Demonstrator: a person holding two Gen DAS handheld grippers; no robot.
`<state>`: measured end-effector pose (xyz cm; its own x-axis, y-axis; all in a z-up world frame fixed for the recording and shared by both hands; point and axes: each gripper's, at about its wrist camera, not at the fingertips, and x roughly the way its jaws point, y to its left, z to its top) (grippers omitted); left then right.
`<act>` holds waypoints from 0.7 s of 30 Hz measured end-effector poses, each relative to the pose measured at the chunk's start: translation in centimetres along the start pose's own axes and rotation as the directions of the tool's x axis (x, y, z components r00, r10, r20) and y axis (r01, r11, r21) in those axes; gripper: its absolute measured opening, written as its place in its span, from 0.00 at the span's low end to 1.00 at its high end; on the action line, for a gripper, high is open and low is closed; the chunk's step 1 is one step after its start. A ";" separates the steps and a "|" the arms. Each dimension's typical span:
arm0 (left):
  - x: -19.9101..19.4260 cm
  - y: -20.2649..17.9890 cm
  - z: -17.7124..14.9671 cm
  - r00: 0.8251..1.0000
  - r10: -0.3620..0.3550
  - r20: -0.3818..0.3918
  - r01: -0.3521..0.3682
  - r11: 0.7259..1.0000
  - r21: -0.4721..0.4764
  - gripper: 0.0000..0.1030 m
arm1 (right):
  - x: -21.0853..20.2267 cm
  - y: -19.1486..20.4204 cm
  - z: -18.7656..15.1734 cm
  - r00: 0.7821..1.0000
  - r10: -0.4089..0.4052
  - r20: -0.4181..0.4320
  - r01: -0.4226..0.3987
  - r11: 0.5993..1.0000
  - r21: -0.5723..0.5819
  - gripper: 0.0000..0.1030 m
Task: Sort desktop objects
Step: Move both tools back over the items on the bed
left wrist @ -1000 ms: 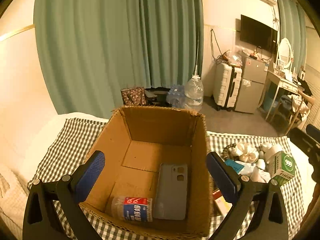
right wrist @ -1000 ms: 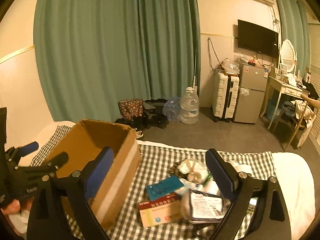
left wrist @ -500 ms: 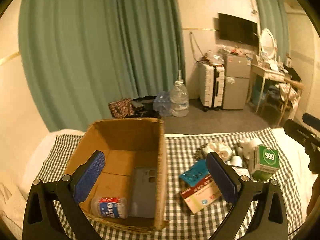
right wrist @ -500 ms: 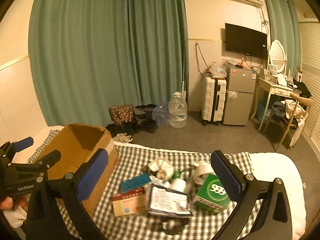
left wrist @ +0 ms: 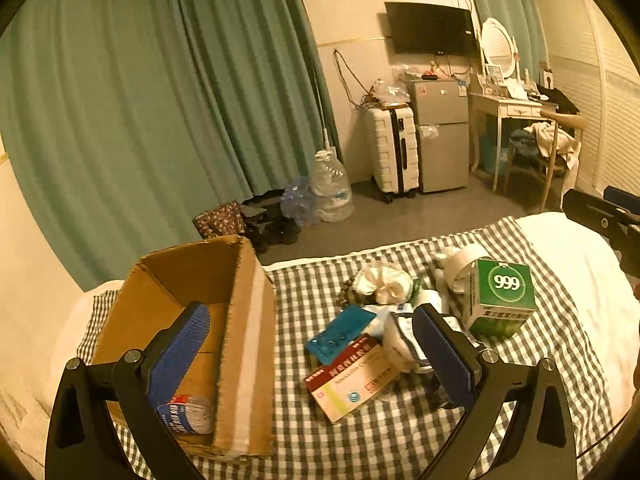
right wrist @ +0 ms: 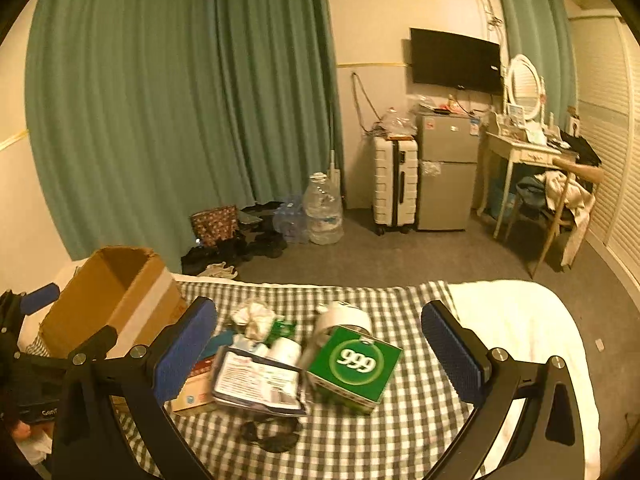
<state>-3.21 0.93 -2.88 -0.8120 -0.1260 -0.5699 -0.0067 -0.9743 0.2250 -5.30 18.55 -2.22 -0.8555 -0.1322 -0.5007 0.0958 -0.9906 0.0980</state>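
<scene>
Biggest thing in front of me was the checkered cloth [left wrist: 400, 432] spread over the white bed [right wrist: 520, 320], with the teal curtains [right wrist: 160, 100] behind it. The open cardboard box [left wrist: 244, 320] sat at the left end of the cloth, a small labelled bottle [left wrist: 188, 416] lying inside near its front corner. Right of the box was the heap of stuff to sort: the green 999 box [right wrist: 354, 364] furthest right, a white tape roll [right wrist: 344, 316] touching its back edge, and a clear pouch with printed paper [right wrist: 256, 380] just beside it. Then a red-and-white medicine carton [left wrist: 352, 376] with a teal blister pack [left wrist: 340, 332] leaning over it, a crumpled white cloth thing [left wrist: 384, 284] behind those, and a dark tangled cord [right wrist: 272, 432] at the front.

My left gripper [left wrist: 312, 356] hung spread wide, nothing in it, one finger over the cardboard box and the other over the pile. My right gripper [right wrist: 320, 352] had just been opening and hung fully spread around the green 999 box and pouch, pads apart from both, gripping nothing. The box wall stood between my left finger and the pile.
</scene>
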 end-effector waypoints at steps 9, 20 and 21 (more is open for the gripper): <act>1.8 -2.9 -0.2 0.997 -0.026 -0.071 0.029 0.999 0.029 1.00 | 1.4 -2.9 -0.8 0.998 0.012 -0.054 -0.011 0.999 0.031 1.00; 6.1 -5.9 -1.2 0.983 -0.061 -0.172 0.072 0.996 0.057 1.00 | 5.0 -4.9 -2.7 0.989 -0.017 -0.144 0.027 0.998 0.064 1.00; 6.5 -6.0 -1.2 0.981 -0.068 -0.183 0.078 0.996 0.050 1.00 | 5.4 -5.1 -2.9 0.988 -0.021 -0.155 0.033 0.997 0.070 1.00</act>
<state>-7.70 5.76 -8.87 -0.6891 -0.0917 -0.7188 -0.0992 -0.9707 0.2190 -8.92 22.78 -7.91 -0.7678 -0.1149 -0.6302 0.0318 -0.9894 0.1417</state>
